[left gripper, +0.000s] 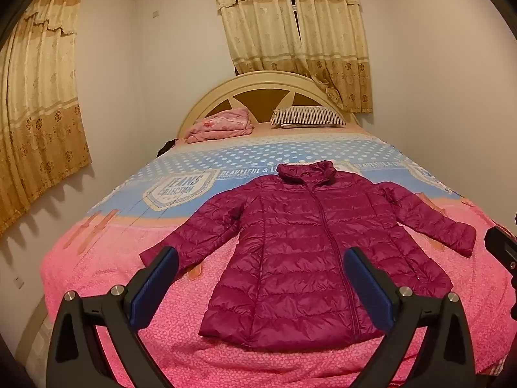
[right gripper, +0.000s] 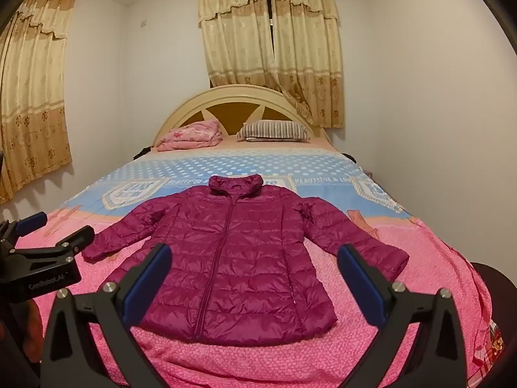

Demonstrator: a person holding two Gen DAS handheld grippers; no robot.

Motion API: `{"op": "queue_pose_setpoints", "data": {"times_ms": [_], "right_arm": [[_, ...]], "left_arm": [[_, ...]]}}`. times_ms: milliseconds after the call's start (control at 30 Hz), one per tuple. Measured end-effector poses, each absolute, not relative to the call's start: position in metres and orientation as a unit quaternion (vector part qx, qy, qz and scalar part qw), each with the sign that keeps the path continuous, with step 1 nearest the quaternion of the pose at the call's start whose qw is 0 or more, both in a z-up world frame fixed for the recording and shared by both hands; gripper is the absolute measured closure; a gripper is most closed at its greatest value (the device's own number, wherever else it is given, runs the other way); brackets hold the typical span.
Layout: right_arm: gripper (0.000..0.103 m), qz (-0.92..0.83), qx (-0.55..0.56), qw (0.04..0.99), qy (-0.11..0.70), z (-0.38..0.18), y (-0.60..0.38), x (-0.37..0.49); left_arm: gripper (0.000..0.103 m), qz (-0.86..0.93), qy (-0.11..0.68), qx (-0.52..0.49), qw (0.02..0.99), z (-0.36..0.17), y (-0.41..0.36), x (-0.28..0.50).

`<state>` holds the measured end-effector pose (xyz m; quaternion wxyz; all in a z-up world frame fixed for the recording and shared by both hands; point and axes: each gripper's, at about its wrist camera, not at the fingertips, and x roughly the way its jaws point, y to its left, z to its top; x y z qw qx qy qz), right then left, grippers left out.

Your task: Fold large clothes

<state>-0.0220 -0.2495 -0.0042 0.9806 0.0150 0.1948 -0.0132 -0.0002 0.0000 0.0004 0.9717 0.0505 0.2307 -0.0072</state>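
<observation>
While the puffy purple jacket (left gripper: 297, 252) lies flat on the bed (left gripper: 97, 258), collar far away, both claws hang wide open, holding nothing. The left claw (left gripper: 261, 278) is nearer the left sleeve (left gripper: 194, 232); the right claw (right gripper: 255, 274) is nearer the right sleeve (right gripper: 352, 236).

Bed (left gripper: 97, 258) — jacket (left gripper: 300, 252), pillow (left gripper: 307, 117), blanket (left gripper: 219, 126)

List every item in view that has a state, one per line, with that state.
Puffer jacket: spread flat on the bed, zipped, sleeves out, unfolded.
Left gripper: jaws open, holding nothing.
Right gripper: jaws open, holding nothing.
Pink quilt: folded, by the headboard.
Striped pillow: lying flat at the head of the bed.
Curtains: drawn, with a narrow gap in the middle.
</observation>
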Motion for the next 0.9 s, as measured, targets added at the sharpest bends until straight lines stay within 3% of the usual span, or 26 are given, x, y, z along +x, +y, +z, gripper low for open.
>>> {"op": "queue_pose_setpoints", "data": {"times_ms": [900], "right_arm": [[0.000, -0.010, 0.017, 0.979, 0.203, -0.015, -0.246, -0.019]], "left_arm": [[0.001, -0.020, 0.221, 0.043, 0.974, 0.008, 0.000, -0.003]]}}
